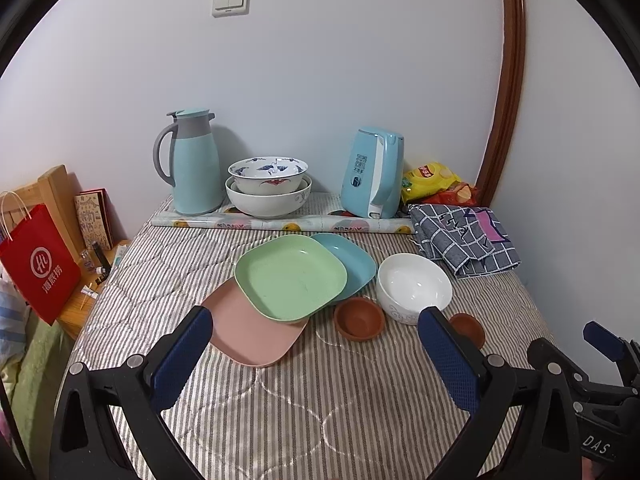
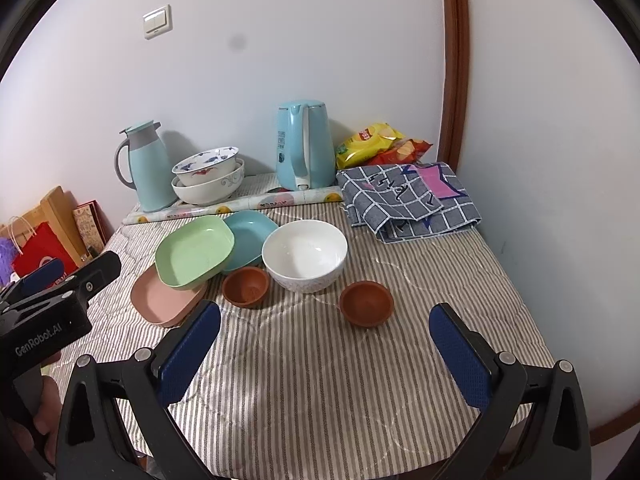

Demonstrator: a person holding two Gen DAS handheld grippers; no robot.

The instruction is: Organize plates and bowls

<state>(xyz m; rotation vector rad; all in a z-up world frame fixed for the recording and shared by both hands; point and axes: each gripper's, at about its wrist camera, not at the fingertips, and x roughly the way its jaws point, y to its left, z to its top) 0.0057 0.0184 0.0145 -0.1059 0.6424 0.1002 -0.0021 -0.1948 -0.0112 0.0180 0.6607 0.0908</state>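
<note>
On the striped table cover lie three overlapping square plates: a green plate on top, a pink plate under its near side and a blue plate behind. To their right stand a white bowl and two small brown bowls. My left gripper hovers open just short of the plates. My right gripper is open too, near the right brown bowl. Both hold nothing.
At the back by the wall stand a teal thermos jug, two stacked patterned bowls, a blue kettle, a roll of printed paper, snack bags and a folded checked cloth. A red paper bag stands left of the table.
</note>
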